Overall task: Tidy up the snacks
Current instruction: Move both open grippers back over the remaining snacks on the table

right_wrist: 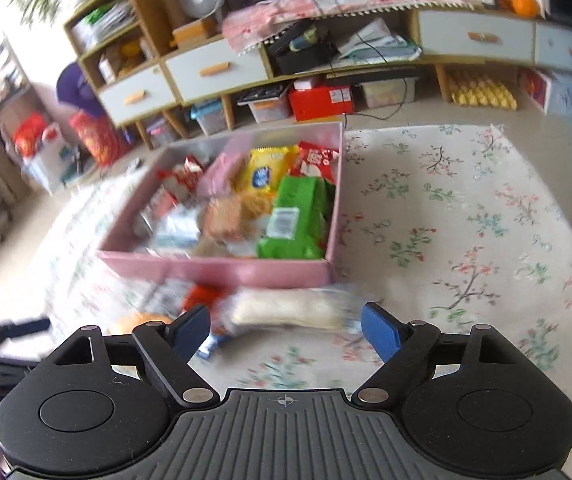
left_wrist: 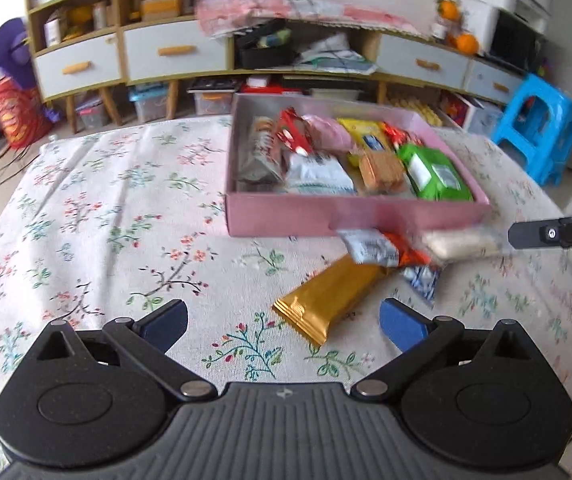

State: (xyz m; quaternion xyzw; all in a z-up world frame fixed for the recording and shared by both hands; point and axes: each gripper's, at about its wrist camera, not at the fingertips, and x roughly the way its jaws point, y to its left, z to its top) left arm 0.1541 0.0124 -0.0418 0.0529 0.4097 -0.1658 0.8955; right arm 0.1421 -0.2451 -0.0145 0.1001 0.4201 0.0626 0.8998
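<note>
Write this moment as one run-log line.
left gripper: open, empty | right gripper: open, empty | gold bar: outside pink box

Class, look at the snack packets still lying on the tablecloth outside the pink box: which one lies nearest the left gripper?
The gold-wrapped bar. It stretches toward the left gripper, its end between the open jaws, while the other loose packets huddle against the pink box.

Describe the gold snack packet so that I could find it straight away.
Start at the pink box full of snacks on the floral tablecloth. A small heap of loose packets lies just in front of its near wall. The gold packet is the long foil bar that sticks out of that heap toward the camera: the only plain metallic gold one, beside white, orange and blue wrappers.
</note>
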